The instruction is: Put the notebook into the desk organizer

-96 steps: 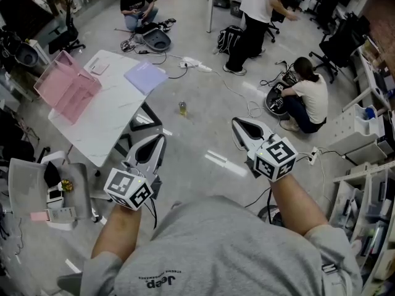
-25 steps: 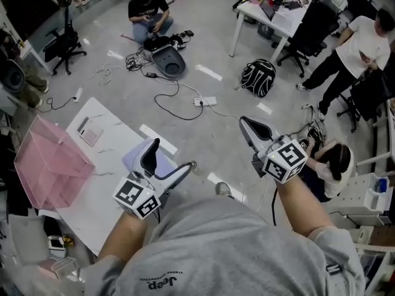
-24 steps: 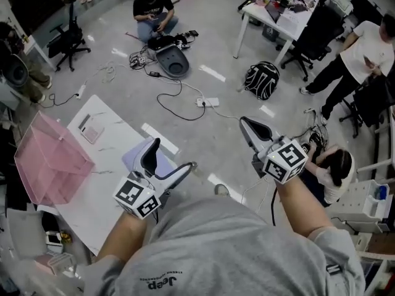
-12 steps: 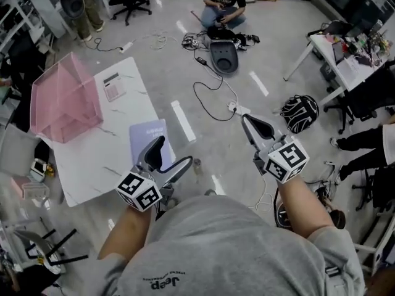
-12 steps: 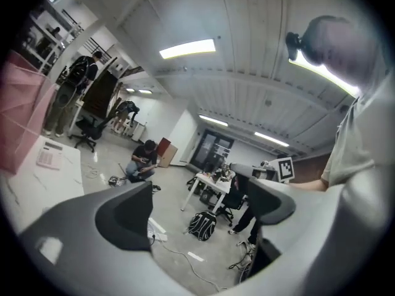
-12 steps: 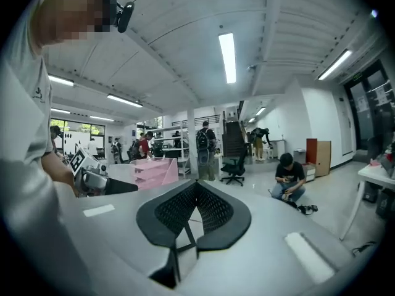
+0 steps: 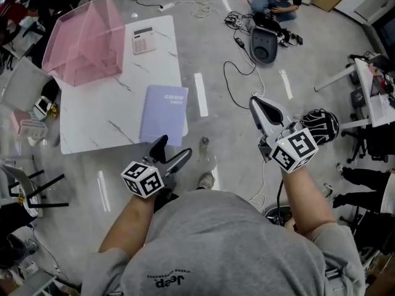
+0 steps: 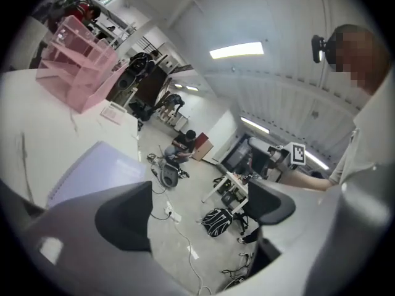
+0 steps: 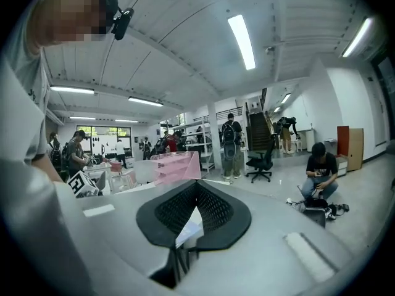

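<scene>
The notebook [image 7: 163, 114] is thin and lavender, with pale print on its cover. It lies flat at the near corner of the white table [image 7: 92, 113]. The pink organizer [image 7: 86, 39] stands at the table's far end, well apart from it. My left gripper [image 7: 171, 152] hovers just off the table's near edge, near the notebook, jaws spread and empty. My right gripper [image 7: 259, 103] hangs well off the table, jaws together on nothing.

White marble table [image 7: 92, 113], pink desk organizer [image 7: 86, 39], purple notebook [image 7: 164, 113], calculator [image 7: 144, 41]
</scene>
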`<act>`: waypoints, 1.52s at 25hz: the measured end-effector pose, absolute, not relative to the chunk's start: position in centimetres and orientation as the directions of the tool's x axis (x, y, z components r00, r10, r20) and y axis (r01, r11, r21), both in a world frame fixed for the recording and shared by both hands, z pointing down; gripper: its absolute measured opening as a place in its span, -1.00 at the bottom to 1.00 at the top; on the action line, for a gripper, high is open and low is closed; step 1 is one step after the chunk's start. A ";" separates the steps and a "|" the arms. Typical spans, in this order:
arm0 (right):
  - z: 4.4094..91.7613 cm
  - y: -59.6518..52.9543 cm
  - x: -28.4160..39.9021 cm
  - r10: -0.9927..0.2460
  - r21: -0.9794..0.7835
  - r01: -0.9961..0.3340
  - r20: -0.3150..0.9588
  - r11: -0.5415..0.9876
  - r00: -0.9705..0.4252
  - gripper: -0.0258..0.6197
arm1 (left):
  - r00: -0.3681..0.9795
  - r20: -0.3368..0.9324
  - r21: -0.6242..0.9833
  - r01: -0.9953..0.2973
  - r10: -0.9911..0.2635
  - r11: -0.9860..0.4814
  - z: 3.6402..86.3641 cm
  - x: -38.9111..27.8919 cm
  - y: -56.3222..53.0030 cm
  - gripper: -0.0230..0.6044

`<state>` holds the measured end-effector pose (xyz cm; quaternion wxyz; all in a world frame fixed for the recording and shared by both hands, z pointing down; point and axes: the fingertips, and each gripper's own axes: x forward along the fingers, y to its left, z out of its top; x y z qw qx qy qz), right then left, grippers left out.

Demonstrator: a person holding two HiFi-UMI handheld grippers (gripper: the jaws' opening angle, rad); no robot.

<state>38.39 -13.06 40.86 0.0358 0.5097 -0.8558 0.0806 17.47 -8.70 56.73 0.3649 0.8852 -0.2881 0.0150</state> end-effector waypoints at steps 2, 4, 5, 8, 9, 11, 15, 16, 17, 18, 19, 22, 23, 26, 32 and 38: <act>41.8 -13.5 37.4 -0.851 -0.111 -0.865 0.157 0.489 -0.501 -0.92 | 0.810 0.273 0.673 -0.546 -0.519 -0.499 59.7 16.3 -8.0 0.78; 42.7 -13.9 36.8 -0.838 -0.116 -0.855 0.169 0.505 -0.518 -0.92 | 0.787 0.298 0.714 -0.560 -0.540 -0.421 62.6 15.2 -7.8 0.78; 43.1 -14.1 36.6 -0.834 -0.117 -0.852 0.175 0.510 -0.524 -0.92 | 0.775 0.308 0.737 -0.561 -0.552 -0.376 64.0 14.7 -7.9 0.78; 44.6 -14.0 36.2 -0.820 -0.128 -0.846 0.210 0.517 -0.533 -0.92 | 0.741 0.347 0.802 -0.553 -0.575 -0.228 68.4 13.0 -7.6 0.78; 45.0 -13.9 36.1 -0.817 -0.132 -0.846 0.220 0.517 -0.533 -0.92 | 0.733 0.359 0.818 -0.545 -0.577 -0.183 69.8 12.6 -7.6 0.78; 45.8 -13.9 36.0 -0.815 -0.133 -0.847 0.232 0.515 -0.532 -0.92 | 0.727 0.359 0.857 -0.505 -0.585 -0.102 72.2 12.0 -8.0 0.78; 46.9 -13.4 36.1 -0.812 -0.132 -0.850 0.251 0.510 -0.527 -0.92 | 0.715 0.325 0.919 -0.394 -0.619 0.028 74.6 11.8 -9.5 0.78; 47.1 -13.3 36.2 -0.813 -0.133 -0.852 0.256 0.507 -0.523 -0.92 | 0.711 0.323 0.924 -0.380 -0.625 0.046 75.2 11.7 -9.9 0.78; 47.3 -13.1 36.4 -0.813 -0.133 -0.854 0.261 0.503 -0.520 -0.92 | 0.705 0.323 0.927 -0.369 -0.631 0.062 75.8 11.7 -10.4 0.78; 47.5 -13.0 36.5 -0.814 -0.134 -0.856 0.264 0.500 -0.517 -0.92 | 0.699 0.323 0.931 -0.357 -0.638 0.080 76.4 11.6 -10.8 0.78; 47.8 -12.8 36.7 -0.816 -0.134 -0.858 0.268 0.496 -0.513 -0.92 | 0.694 0.322 0.934 -0.344 -0.643 0.097 76.8 11.6 -11.1 0.78; 48.3 -12.3 37.4 -0.820 -0.135 -0.865 0.277 0.484 -0.501 -0.92 | 0.691 0.322 0.940 -0.313 -0.647 0.133 77.9 12.2 -11.7 0.78; 48.4 -12.2 37.6 -0.821 -0.134 -0.867 0.280 0.480 -0.498 -0.92 | 0.691 0.324 0.941 -0.309 -0.646 0.141 78.1 12.5 -11.9 0.78; 48.8 -11.6 38.0 -0.821 -0.133 -0.870 0.291 0.474 -0.492 -0.92 | 0.689 0.342 0.936 -0.308 -0.639 0.168 79.0 13.1 -12.2 0.76; 48.9 -10.9 38.8 -0.822 -0.138 -0.875 0.299 0.465 -0.484 -0.92 | 0.697 0.369 0.927 -0.328 -0.615 0.184 79.0 14.0 -12.4 0.08; 48.8 -10.8 39.2 -0.821 -0.152 -0.873 0.297 0.463 -0.487 -0.92 | 0.681 0.360 0.932 -0.284 -0.637 0.224 77.3 14.2 -11.6 -0.40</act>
